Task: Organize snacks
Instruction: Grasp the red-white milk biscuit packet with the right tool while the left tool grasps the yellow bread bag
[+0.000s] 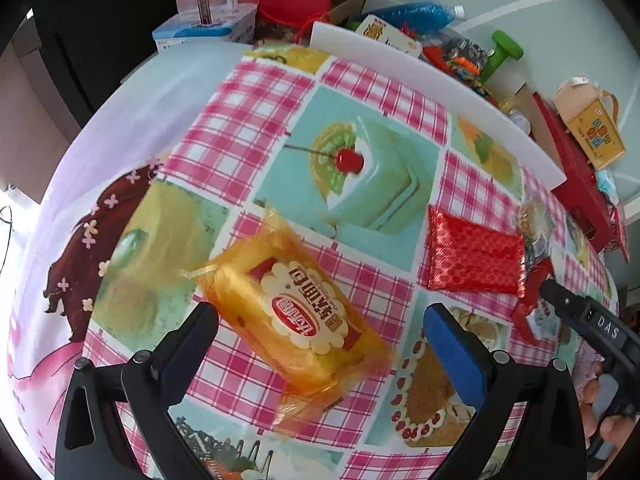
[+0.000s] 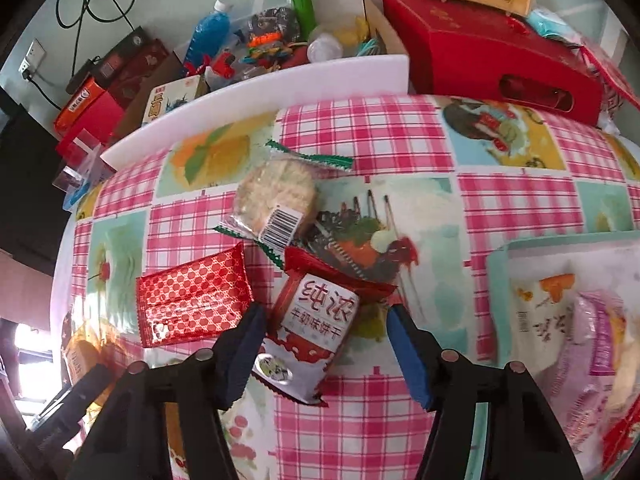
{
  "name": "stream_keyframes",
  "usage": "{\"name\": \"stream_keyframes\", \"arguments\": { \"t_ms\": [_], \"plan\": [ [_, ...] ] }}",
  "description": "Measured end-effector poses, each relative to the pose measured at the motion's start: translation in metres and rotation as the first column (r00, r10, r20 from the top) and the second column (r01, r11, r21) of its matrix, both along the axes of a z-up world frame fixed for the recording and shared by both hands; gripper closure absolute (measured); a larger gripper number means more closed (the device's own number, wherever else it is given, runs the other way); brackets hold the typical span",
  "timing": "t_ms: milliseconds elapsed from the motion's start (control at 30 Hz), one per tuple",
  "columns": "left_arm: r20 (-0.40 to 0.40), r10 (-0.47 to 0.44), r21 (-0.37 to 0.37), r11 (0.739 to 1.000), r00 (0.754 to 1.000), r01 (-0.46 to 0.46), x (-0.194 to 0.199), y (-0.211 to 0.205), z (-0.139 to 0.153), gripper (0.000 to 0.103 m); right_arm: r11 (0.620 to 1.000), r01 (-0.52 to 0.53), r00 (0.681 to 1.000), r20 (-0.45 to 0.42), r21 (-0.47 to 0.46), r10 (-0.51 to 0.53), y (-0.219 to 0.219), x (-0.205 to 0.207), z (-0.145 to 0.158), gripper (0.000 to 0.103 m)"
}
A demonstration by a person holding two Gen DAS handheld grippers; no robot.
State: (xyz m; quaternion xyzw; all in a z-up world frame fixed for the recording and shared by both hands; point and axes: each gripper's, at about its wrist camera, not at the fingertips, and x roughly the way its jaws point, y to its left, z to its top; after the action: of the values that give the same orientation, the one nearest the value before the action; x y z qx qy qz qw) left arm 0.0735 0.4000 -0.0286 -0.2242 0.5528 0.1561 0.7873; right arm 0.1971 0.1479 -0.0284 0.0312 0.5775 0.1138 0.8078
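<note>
Both spread wide, empty: left gripper (image 1: pixel 320 328) straddles the yellow cake packet (image 1: pixel 296 316), right gripper (image 2: pixel 326 344) the biscuit packet (image 2: pixel 308 332); slick wrappers may squirt sideways on closing.

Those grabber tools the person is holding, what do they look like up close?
Each is a black plastic two-finger tool. The left gripper and the right gripper both have angular black arms with round silver rivets and triangular cut-outs, and their fingers are faced with blue foam pads. In the left wrist view the right tool's black body carries white "DAS" lettering. No cables or sleeves show.

Checked tablecloth (image 1: pixel 248 120) carries yellow cake packet (image 1: pixel 296 316), red wafer packet (image 1: pixel 474 258).
</note>
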Motion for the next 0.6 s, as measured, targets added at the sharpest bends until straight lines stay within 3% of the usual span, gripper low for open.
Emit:
{"name": "stream_keyframes", "arguments": {
  "t_ms": [133,300,600],
  "plan": [
    [-0.02,0.011,-0.009,1.0,1.0,-0.011,0.002,-0.002,-0.008,0.029,0.999,-0.023,1.0,0.008,-0.035,0.023,0.009,0.002,-0.002,0.051],
    [-0.033,-0.004,0.04,0.999,0.999,0.005,0.005,-0.015,-0.012,0.051,0.997,-0.038,0.999,0.011,-0.064,0.039,0.012,-0.004,-0.007,0.06],
    [-0.032,-0.033,0.046,0.998,0.999,0.034,0.011,-0.053,-0.011,0.057,0.998,-0.032,0.999,0.033,-0.053,0.034,-0.005,-0.037,-0.007,0.061]
  ]
}}
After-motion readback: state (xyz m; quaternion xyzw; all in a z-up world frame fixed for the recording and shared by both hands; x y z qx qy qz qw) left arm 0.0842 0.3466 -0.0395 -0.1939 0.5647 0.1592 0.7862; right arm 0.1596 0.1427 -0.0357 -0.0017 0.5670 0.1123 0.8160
